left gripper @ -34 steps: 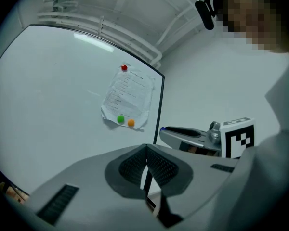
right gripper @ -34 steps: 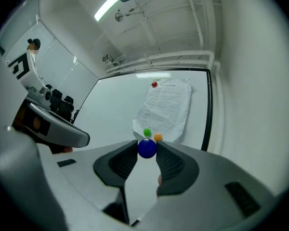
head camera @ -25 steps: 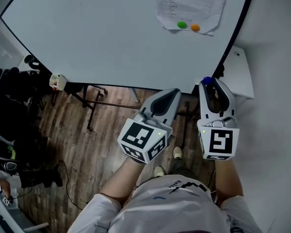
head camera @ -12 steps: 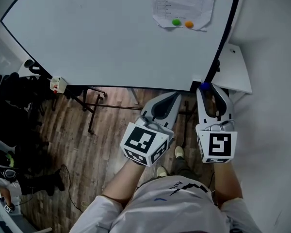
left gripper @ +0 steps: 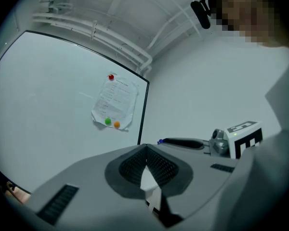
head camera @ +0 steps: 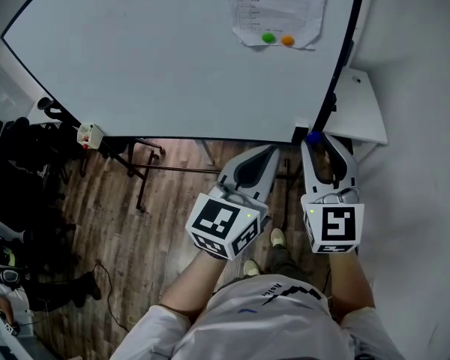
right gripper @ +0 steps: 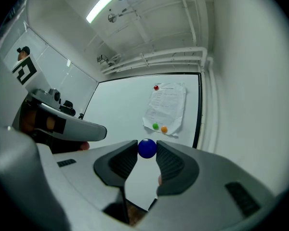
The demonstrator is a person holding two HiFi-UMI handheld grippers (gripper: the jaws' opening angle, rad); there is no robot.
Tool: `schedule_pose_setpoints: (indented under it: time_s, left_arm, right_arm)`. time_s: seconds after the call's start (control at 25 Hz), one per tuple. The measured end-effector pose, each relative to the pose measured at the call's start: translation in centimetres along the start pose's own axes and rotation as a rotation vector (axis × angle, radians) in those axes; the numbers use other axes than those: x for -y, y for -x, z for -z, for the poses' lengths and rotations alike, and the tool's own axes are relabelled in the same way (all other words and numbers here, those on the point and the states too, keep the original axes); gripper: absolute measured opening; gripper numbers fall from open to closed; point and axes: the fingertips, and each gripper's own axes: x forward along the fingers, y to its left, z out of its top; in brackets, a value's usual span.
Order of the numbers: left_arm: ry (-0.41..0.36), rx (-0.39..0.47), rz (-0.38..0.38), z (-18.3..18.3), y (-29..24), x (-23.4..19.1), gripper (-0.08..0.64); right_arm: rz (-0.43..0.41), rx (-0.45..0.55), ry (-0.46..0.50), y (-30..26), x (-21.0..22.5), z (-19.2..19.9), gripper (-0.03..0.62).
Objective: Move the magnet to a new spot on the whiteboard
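Below the whiteboard (head camera: 172, 58) at 5 o'clock, the blue magnet (right gripper: 147, 148) is pinched in the right gripper (head camera: 316, 141), ready for re-placing; the left gripper (left gripper: 145, 150) is clenched, empty.

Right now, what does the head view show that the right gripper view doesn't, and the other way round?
Only the head view shows the person's shirt, shoes and the whiteboard's stand. Only the right gripper view shows the red magnet at the paper's top and a ceiling light. Both show the whiteboard, the paper with its green magnet and orange magnet, and the blue magnet pinched in the right hand-held gripper.
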Motion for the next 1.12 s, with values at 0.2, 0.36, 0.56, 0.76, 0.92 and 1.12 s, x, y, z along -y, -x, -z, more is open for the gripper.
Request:
schedule_pose_setpoints:
  time_s: [0.2,0.36,0.56,0.76,0.92,1.12]
  left_arm:
    - [0.01,0.006,-0.006,0.3,-0.4,-0.2,0.009]
    - [0.016,0.007,-0.013,0.3,-1.1,-0.4,0.009]
    - [0.014,-0.005,-0.015,0.8,-2.6,-0.8,0.009]
    - [0.01,-0.015,-0.021,1.2,-4.5,-1.4,0.009]
    - [0.009,-0.017,-0.037,1.4,-6.4,-2.5,0.009]
    - [0.016,-0.023,-0.057,1.9,-9.1,-4.2,0.009]
  right_arm:
    - [-0.006,-0.009,-0.02,-0.4,0.2,0.4,0.127]
    - [0.006,-0.01,-0.022,-0.9,1.1,0.9,0.127]
    - [0.012,-0.022,-0.025,-2.2,2.3,1.8,0.127]
    - [0.015,-0.031,-0.03,-4.3,3.9,2.9,0.127]
    - [0.011,-0.041,-0.04,-6.4,5.4,4.1,0.128]
    - [-0.006,-0.055,-0.06,-9.4,6.8,5.8,0.127]
